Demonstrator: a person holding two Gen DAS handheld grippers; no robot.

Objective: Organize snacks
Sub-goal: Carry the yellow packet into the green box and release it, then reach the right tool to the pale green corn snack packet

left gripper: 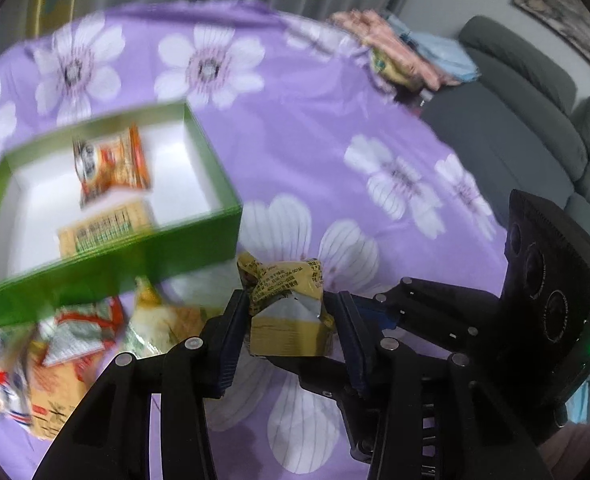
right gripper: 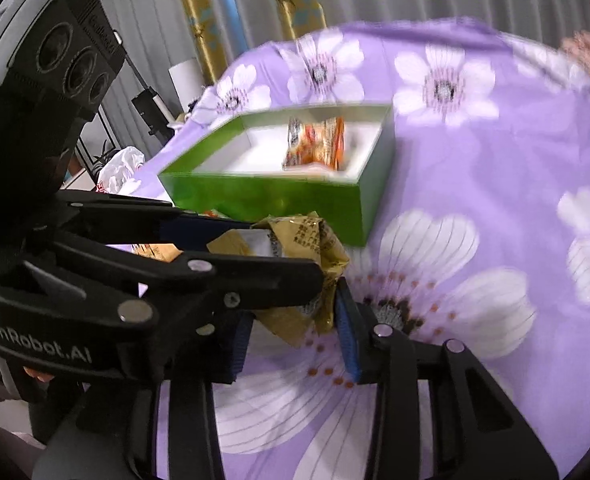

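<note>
My left gripper [left gripper: 289, 320] is shut on a gold snack packet [left gripper: 287, 304] and holds it above the purple flowered cloth, just right of the green box [left gripper: 107, 268]. The box is open, white inside, and holds an orange snack packet [left gripper: 115, 164] and a tan packet [left gripper: 107, 228]. In the right wrist view the same gold packet [right gripper: 311, 240] sits between the left gripper's fingers in front of the green box [right gripper: 279, 200]. My right gripper [right gripper: 295, 340] is close under the packet; its jaws stand apart on either side of the packet's lower corner.
Several loose snack packets [left gripper: 67, 336] lie on the cloth below the box at the left. Folded cloths [left gripper: 395, 48] sit at the table's far right edge. A grey sofa [left gripper: 535, 120] stands beyond. Curtains [right gripper: 255, 4] hang behind the table.
</note>
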